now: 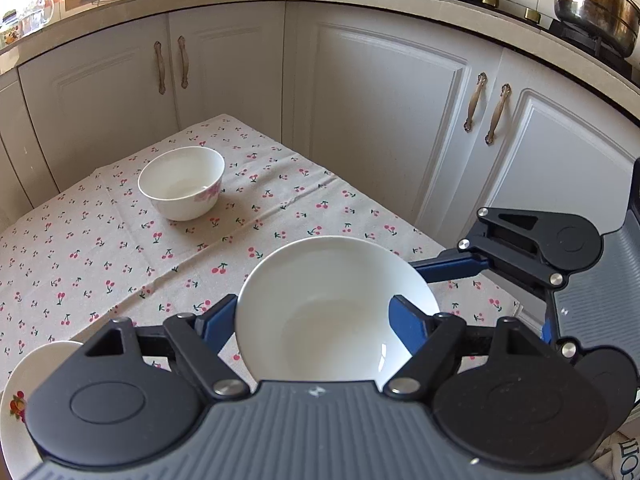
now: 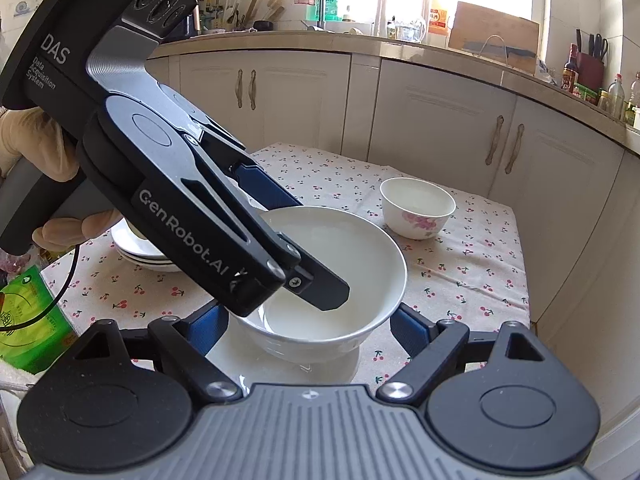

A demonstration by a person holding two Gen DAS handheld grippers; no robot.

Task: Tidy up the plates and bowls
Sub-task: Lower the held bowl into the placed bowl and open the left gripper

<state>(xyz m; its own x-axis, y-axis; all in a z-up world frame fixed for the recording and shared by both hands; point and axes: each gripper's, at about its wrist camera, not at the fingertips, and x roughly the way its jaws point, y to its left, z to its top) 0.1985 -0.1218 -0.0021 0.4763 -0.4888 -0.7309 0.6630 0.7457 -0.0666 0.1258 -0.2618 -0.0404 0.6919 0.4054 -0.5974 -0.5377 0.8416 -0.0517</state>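
Two bowls are in view. The plain white ceramic bowl [image 2: 320,280] sits near the front of the cherry-print tablecloth [image 2: 460,280], resting on a white plate [image 2: 224,356] of which only a sliver shows beneath it. The smaller white bowl with a pink flower pattern [image 2: 417,213] stands farther back and to the right in the right wrist view, well apart from the first.

A stack of white plates [image 2: 138,254] lies at the left; the count is hard to tell, since the left gripper [image 2: 304,240] covers most of it. That gripper reaches down from the left, one finger inside the plain bowl and the other outside its far rim, so it looks closed upon the wall. Its contact point is hidden.

The right gripper [image 2: 312,326] has its blue fingers spread, one either side of the plain bowl, not visibly touching it.

In the left wrist view a fruit-patterned white plate [image 1: 16,392] is cut off at the lower left edge.
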